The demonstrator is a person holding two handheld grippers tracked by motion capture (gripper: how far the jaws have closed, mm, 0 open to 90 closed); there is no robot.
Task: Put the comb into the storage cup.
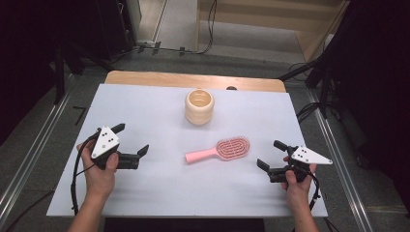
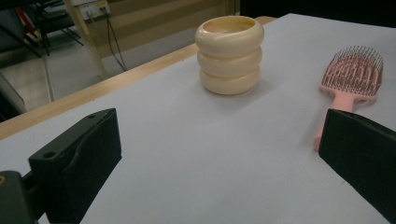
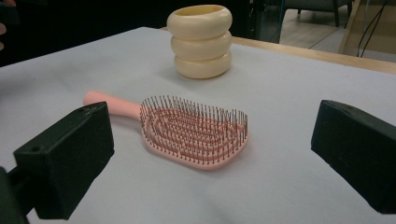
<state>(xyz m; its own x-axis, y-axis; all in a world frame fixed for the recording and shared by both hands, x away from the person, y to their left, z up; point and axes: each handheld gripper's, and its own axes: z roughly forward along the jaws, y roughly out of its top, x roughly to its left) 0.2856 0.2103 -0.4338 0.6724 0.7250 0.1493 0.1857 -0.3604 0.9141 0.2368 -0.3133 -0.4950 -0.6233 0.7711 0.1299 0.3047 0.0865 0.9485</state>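
Hairbrush point(image 1: 218, 150): pink, bristles up, lying flat | left tool point(image 1: 131, 139): spread, empty | right tool point(image 1: 270, 154): spread, empty

Glossy pink plastic hairbrush point(image 3: 194, 133), smooth cream holder point(image 3: 200, 41) perhaps ceramic, matt white table cover point(image 1: 145, 111)

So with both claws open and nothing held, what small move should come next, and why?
Probably ease the right claw forward toward the pink hairbrush. Its jaws are open and already face the bristle head in the right gripper view, nearer than the cream ringed cup. The left claw is open too, facing the handle end from farther off.
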